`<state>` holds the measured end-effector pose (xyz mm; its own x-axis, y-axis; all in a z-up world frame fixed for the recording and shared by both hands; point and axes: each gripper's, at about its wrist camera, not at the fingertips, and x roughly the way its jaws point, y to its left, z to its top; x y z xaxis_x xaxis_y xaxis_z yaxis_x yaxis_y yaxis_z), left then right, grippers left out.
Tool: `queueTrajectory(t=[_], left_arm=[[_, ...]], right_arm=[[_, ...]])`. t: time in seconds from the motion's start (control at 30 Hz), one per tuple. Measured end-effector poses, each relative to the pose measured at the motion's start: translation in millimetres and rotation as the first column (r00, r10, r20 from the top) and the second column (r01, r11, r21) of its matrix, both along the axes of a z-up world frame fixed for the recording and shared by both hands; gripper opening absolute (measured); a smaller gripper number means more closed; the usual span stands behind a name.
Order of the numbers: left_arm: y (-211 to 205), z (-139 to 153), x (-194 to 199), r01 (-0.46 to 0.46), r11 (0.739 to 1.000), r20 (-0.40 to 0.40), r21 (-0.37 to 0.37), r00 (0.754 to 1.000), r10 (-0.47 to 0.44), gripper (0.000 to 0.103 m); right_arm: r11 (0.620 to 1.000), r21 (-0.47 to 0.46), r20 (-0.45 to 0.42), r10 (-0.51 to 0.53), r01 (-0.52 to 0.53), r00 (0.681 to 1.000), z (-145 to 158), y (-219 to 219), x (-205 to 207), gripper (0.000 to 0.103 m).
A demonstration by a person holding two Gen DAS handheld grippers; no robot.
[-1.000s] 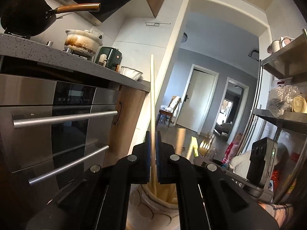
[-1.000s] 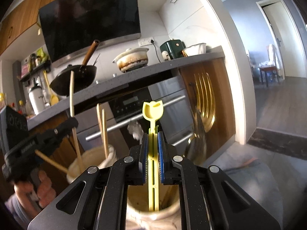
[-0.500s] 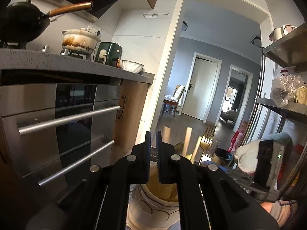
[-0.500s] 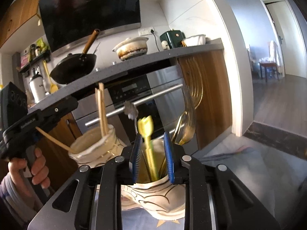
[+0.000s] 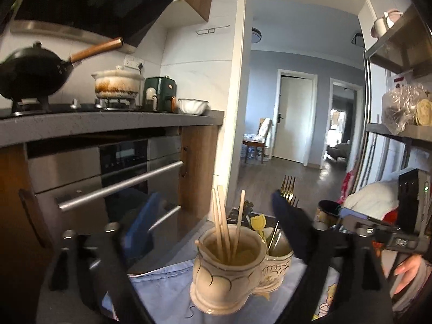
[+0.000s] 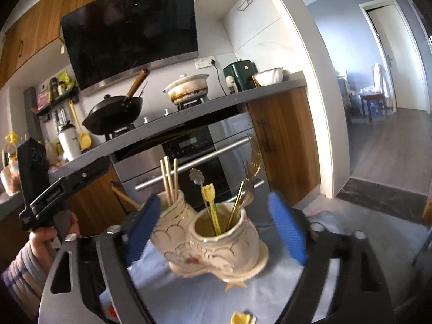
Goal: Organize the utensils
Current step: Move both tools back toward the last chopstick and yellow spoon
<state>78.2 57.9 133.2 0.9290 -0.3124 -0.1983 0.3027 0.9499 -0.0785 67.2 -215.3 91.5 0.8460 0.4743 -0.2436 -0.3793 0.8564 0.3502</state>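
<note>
A cream ceramic holder (image 6: 216,245) with two joined cups stands on a light blue cloth (image 6: 216,297). Its left cup holds wooden chopsticks (image 6: 168,181). The right cup holds a yellow tulip-topped pick (image 6: 210,194), a flower-topped silver utensil (image 6: 197,176) and gold forks (image 6: 248,183). My right gripper (image 6: 216,229) is back from the holder, its jaws opening wide, touching nothing. In the left wrist view the holder (image 5: 226,278) and chopsticks (image 5: 221,224) show in the gap of my left gripper (image 5: 216,229), whose jaws are opening too, nothing pressed between them.
Behind stands a grey counter (image 6: 205,108) with a black wok (image 6: 113,110), a stained clay pot (image 6: 189,89) and a green appliance (image 6: 240,75). Below it is an oven with bar handles (image 6: 194,159). Metal shelves (image 5: 399,132) stand at right. A small yellow piece (image 6: 243,318) lies on the cloth.
The left gripper let go of a chopstick and the right one of the yellow pick; both now stand in the holder. Both grippers opened wide and drew back and up.
</note>
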Motion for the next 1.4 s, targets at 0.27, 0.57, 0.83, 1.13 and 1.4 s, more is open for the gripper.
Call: queueTrajectory(t=[0.27, 0.57, 0.83, 1.13, 1.4], left_arm=[[-5.0, 4.3, -41.5, -0.024, 1.0, 0.005, 0.016, 1.0, 0.024, 0.098], [-19.9, -29.8, -66.9, -0.061, 0.996, -0.11, 0.066, 0.992, 0.068, 0.098], [-36.1, -71.0, -66.3, -0.054, 0.992, -0.243, 0.111, 0.967, 0.08, 0.098], [-48.1, -94.0, -66.1, -0.026, 0.99, -0.294, 0.138, 0.954, 0.066, 0.098], [-52.2, -113.7, -70.7, 0.037, 0.983, -0.356, 0.179, 0.934, 0.03, 0.098]], right_arm=[[0.998, -0.037, 0.004, -0.042, 0.042, 0.999, 6.1, -13.1, -35.2, 0.097], [0.991, -0.111, -0.079, -0.089, 0.08, 0.993, -17.0, -19.7, -55.8, 0.098], [0.98, -0.19, -0.149, -0.086, 0.057, 0.985, -44.4, -21.8, -63.4, 0.098], [0.97, -0.244, -0.25, -0.087, 0.024, 0.964, -75.5, -14.0, -47.5, 0.098], [0.955, -0.283, -0.348, -0.011, -0.094, 0.937, -97.8, 4.6, -41.4, 0.095]])
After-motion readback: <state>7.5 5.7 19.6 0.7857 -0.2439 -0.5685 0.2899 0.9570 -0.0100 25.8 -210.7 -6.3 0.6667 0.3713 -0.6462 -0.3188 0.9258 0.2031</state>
